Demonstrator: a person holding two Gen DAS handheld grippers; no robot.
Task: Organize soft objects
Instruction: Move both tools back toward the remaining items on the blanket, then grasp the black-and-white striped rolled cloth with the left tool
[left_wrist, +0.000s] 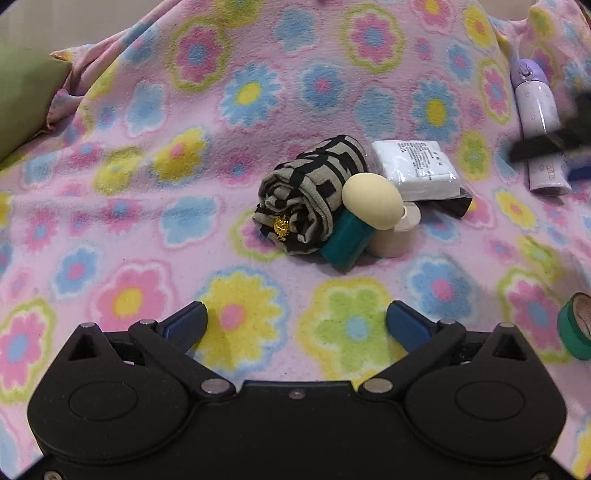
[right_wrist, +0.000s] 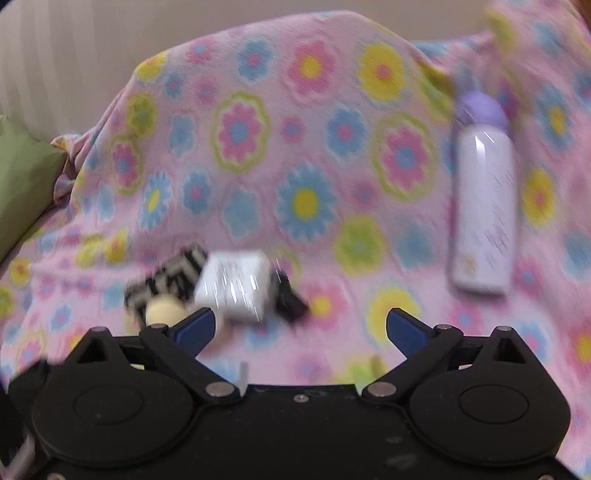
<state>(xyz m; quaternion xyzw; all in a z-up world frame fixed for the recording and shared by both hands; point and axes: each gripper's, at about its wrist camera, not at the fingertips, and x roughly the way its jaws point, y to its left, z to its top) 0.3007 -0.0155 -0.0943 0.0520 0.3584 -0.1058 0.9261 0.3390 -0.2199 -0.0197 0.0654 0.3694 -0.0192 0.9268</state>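
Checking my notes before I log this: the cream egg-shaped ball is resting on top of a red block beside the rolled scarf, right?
Not quite. The left wrist view shows the cream ball resting on a teal block, not a red one, beside the rolled scarf.

Your left wrist view is bright and sharp, with soft, even light and only faint shadows under the rolled scarf (left_wrist: 312, 195) and the cream egg (left_wrist: 371, 201). Its edges bend, and the corners go dark. Your right wrist view is smeared with blur: the white packet (right_wrist: 236, 286) shows streaky shiny lines, and the purple bottle (right_wrist: 484, 199) looks fuzzy with a small white glare spot near its top
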